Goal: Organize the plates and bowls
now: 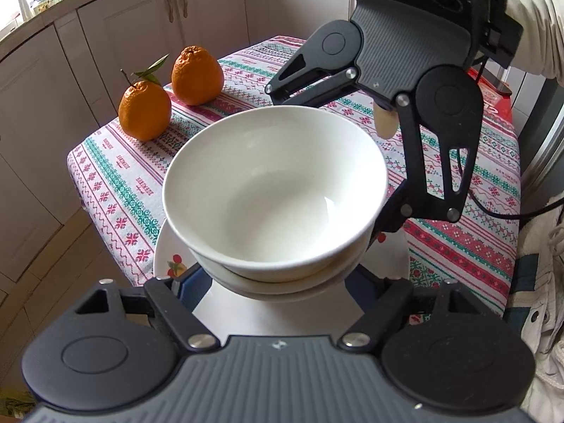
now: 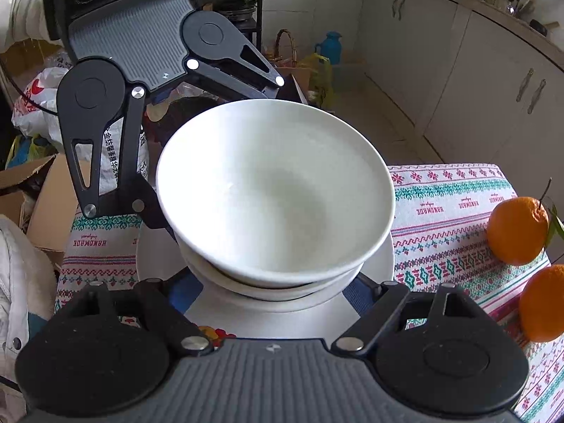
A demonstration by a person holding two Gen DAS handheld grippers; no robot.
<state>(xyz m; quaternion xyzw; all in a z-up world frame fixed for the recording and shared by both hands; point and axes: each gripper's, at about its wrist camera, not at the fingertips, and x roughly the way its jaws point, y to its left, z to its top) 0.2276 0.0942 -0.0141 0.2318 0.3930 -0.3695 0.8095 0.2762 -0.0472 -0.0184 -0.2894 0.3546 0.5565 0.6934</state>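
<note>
A kitchen with pale cream cabinets (image 1: 123, 35) surrounds a small worktop (image 1: 116, 176) covered by a white cloth woven with red, pink and green bands. On the far left part of the cloth in the left wrist view, two knobbly oranges sit just beside each other: the nearer orange (image 1: 144, 109) has a stem and green leaves, the farther orange (image 1: 197, 75) has none.

At the near edge of the worktop lies a flat white plate (image 1: 165, 257) with a small printed fruit motif on its rim. A wide white ceramic bowl (image 1: 275, 183), empty and tilted a little, is nested in a second white bowl (image 1: 246, 280) of which only a rim shows under it; this stack stands over the plate.

The left gripper (image 1: 271, 282) reaches in from the near side, its blue-padded fingers (image 1: 183, 283) set either side of the lower bowl and close against it. The right gripper (image 2: 271, 290) comes from the opposite side, its fingers (image 2: 354, 294) flanking the same stack. Both pairs stand about half spread, but their tips are hidden under the bowls, so I cannot tell whether they are grasping the stack or only bracketing it. A white sleeve (image 1: 535, 28) shows behind the right gripper.
</note>
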